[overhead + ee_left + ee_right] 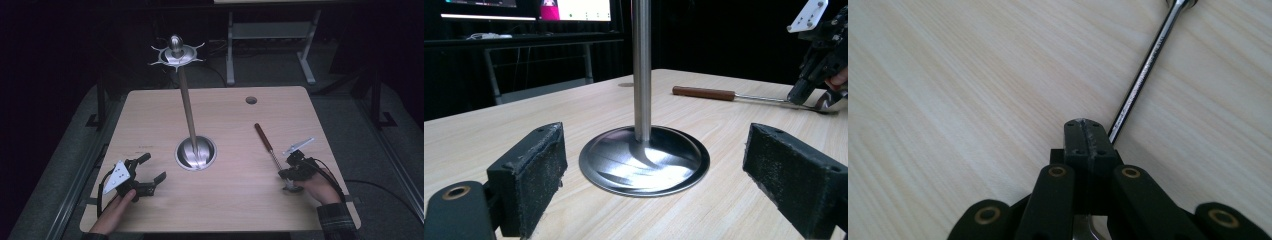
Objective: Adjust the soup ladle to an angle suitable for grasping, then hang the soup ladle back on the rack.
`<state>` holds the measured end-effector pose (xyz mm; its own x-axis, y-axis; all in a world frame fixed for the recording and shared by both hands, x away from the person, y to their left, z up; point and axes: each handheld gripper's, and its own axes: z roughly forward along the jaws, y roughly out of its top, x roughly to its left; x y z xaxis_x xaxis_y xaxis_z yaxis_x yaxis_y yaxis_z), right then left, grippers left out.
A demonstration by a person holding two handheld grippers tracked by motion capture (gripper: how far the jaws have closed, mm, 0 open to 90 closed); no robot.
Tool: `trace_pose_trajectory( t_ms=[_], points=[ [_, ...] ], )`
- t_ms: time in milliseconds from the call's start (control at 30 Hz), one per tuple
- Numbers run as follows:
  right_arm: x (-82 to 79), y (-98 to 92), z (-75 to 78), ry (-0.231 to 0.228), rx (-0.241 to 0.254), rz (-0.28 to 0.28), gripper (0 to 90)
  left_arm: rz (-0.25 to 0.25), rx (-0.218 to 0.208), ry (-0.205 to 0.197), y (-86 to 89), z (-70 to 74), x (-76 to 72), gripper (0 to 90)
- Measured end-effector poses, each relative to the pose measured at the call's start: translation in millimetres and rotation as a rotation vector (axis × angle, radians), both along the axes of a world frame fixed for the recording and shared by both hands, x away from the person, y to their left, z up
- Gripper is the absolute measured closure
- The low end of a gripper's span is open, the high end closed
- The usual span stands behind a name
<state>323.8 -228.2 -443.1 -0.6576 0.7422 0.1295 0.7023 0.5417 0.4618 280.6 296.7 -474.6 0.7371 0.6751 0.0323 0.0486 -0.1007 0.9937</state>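
A long utensil with a brown wooden handle [263, 136] [704, 93] and a thin metal shaft [1143, 75] lies on the right of the wooden table [235, 200]. My right gripper [291, 175] [1086, 132] points down at the shaft's near end, jaws pressed together, shut on the metal neck just before the utensil's head [829, 100]. A steel stand rises from a round base [196, 152] [644, 160] at mid-table, its pole [187, 105] topped by a crown of hooks [176, 54]. My left gripper [153, 167] [663, 180] rests at the near left, open and empty, facing the base.
A round cable hole [251, 100] sits near the table's far right corner. A grey desk frame [270, 35] stands on the dark floor beyond the table, and lit screens [574, 9] show in the background. The right gripper's cable [335, 180] trails off the near right edge.
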Motion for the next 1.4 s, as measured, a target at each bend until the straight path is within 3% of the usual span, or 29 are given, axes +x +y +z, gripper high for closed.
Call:
trace_pose_trajectory(
  t_ms=[200, 400, 700, 900, 1067, 1233, 1400],
  points=[
    [1.6, -5.4, 1.4, -0.002, 0.005, -0.004, 89.9, 0.0, 0.003, 0.0, 0.0, 0.1, 0.0, 9.7],
    [1.9, -7.1, 8.8, -0.01, 0.045, -0.022, 89.1, 0.0, 0.005, -0.001, -0.1, 0.1, 0.2, 9.7],
    [11.8, -7.3, 12.3, -0.004, 0.071, -0.08, 73.0, 0.003, 0.002, -0.005, -1.2, -0.1, -0.5, 9.7],
    [22.8, -5.5, 15.5, -0.001, 0.061, -0.119, 59.5, 0.004, 0.002, -0.004, -0.5, 0.0, -0.3, 9.7],
    [34.5, -1.7, 15.6, 0.062, 0.03, -0.165, 50.5, 0.0, -0.003, -0.007, -1.7, -0.1, -0.2, 9.7],
    [46.6, 4.0, 15.4, 0.094, 0.007, -0.184, 48.2, 0.0, -0.002, -0.002, -0.3, 0.1, 0.3, 9.7],
    [59.8, 9.4, 19.3, 0.097, -0.018, -0.199, 44.9, -0.003, -0.005, -0.005, -1.7, -0.1, -0.3, 9.7]
  ],
)
